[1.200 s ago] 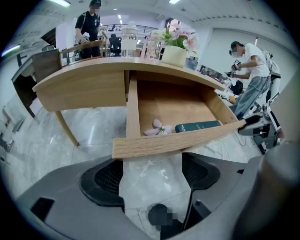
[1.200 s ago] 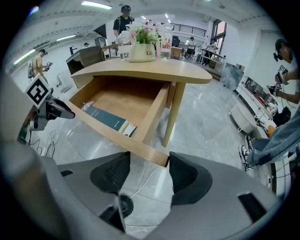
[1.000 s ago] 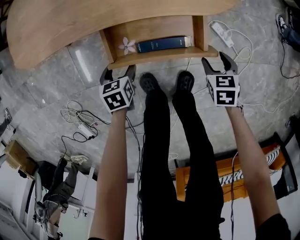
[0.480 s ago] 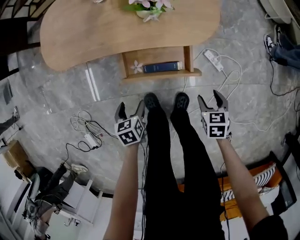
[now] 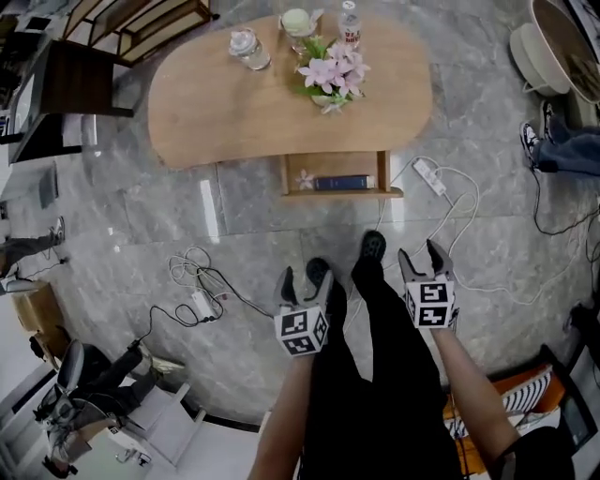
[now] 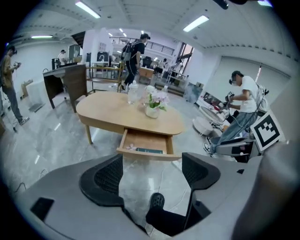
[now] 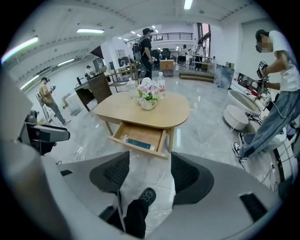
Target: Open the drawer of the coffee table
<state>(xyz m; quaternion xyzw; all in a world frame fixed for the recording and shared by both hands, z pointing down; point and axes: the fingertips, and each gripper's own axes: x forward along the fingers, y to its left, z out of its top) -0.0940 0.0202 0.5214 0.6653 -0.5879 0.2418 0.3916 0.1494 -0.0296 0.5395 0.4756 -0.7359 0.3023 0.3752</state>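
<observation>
The drawer [image 5: 342,183] stands open under the table [image 5: 234,112]; left gripper [image 5: 307,284] and right gripper [image 5: 421,258] have backed well away, jaws apart, empty; task looks finished.

Floor [image 5: 112,234]: grey marble-look slabs, glossy, streaked with reflected light. Loose cables [image 5: 192,277] lie on it, also a white power strip [image 5: 427,175] with its cord. Ceiling [image 6: 140,14] white, fitted with long strip lights [image 6: 196,22]. Walls [image 6: 220,70] pale. Dark desk [image 6: 65,79] at the left of the hall, a wooden rack [image 5: 141,19] next to it. Low round white object [image 7: 234,117] at the right. Railed mezzanine [image 7: 176,35] at the far end.
</observation>
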